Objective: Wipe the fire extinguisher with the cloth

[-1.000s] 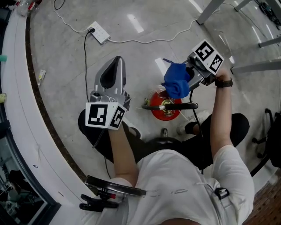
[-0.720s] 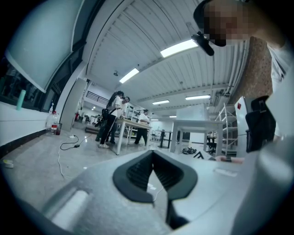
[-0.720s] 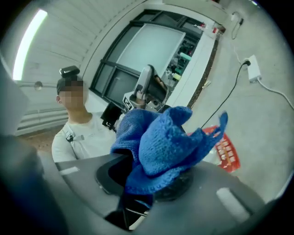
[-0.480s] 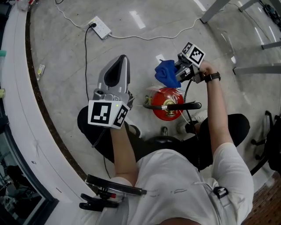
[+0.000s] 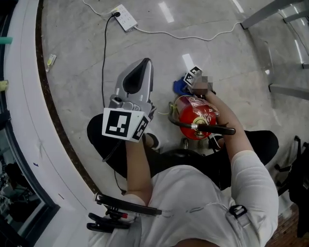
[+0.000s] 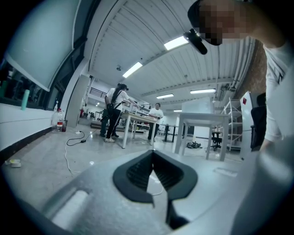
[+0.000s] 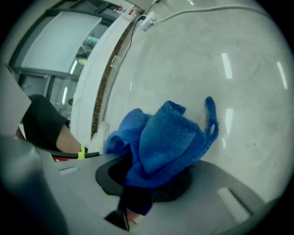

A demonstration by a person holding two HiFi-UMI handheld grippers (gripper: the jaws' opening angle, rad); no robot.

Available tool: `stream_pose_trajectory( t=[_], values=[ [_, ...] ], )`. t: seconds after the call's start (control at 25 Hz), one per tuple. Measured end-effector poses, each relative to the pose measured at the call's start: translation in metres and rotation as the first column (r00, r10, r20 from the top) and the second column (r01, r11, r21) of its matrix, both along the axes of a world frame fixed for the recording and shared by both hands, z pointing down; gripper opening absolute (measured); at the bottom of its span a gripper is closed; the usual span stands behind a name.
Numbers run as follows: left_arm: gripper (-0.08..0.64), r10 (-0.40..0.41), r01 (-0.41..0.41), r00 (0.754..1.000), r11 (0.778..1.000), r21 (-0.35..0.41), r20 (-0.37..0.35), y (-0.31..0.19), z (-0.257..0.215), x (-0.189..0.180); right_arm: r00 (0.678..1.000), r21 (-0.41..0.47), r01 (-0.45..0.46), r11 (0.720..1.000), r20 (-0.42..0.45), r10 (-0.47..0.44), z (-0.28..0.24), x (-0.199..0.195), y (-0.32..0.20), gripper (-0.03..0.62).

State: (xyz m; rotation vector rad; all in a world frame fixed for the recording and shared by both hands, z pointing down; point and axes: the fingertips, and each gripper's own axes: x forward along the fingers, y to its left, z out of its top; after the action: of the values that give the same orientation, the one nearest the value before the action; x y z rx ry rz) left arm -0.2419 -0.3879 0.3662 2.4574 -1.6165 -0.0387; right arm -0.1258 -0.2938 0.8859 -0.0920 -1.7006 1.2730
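Observation:
A red fire extinguisher [image 5: 197, 116] with a black handle [image 5: 205, 127] stands on the floor in front of the person's legs. My right gripper [image 5: 187, 83] is just beyond its far top edge, shut on a bunched blue cloth [image 5: 179, 87]. In the right gripper view the cloth [image 7: 170, 137] fills the jaws and hides the fingertips. A black hose [image 7: 69, 154] with a yellow tie shows at the left. My left gripper [image 5: 145, 61] hovers left of the extinguisher, clear of it. In its own view the left gripper [image 6: 153, 153] is shut with nothing in it.
A power strip [image 5: 124, 11] and white cable [image 5: 193, 36] lie on the floor ahead. A curved white ledge [image 5: 24, 96] runs down the left. Table legs [image 5: 270, 9] stand at the top right. People [image 6: 115, 110] stand at tables far off. A black clamp [image 5: 120, 208] sits near the person's waist.
The right gripper has carried the blue cloth down and left, from above and right of the extinguisher to its far top edge. The left gripper has stayed about where it was.

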Motion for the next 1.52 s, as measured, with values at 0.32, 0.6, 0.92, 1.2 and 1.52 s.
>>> stream_pose_trajectory(
  t=[0.32,0.6,0.92,1.2,1.52],
  values=[
    [-0.002,-0.047,0.047,0.999,0.999,0.024,0.007,-0.001,-0.011,-0.029,0.991,0.133,0.051,0.990,0.120,-0.067,-0.072,0.007,-0.045,0.101],
    [-0.002,-0.051,0.052,0.999,0.998,0.037,-0.011,0.004,-0.019,-0.031,0.741,-0.033,0.160,0.987,0.664,-0.098,-0.378,-0.027,-0.065,0.101],
    [-0.001,-0.076,0.077,0.997,0.996,0.053,-0.019,0.011,-0.026,-0.043,0.495,0.044,0.724,0.688,0.662,-0.563,-0.451,-0.016,0.056,0.101],
    [-0.001,-0.105,0.106,0.994,0.994,0.029,-0.018,0.015,-0.014,-0.055,0.635,-0.207,0.714,0.669,0.593,-0.495,-0.375,-0.047,0.049,0.098],
    [-0.002,-0.155,0.155,0.988,0.987,-0.042,0.002,0.013,0.023,-0.066,0.822,-0.229,0.568,0.791,0.203,-0.531,-0.100,-0.060,0.067,0.103]
  ],
)
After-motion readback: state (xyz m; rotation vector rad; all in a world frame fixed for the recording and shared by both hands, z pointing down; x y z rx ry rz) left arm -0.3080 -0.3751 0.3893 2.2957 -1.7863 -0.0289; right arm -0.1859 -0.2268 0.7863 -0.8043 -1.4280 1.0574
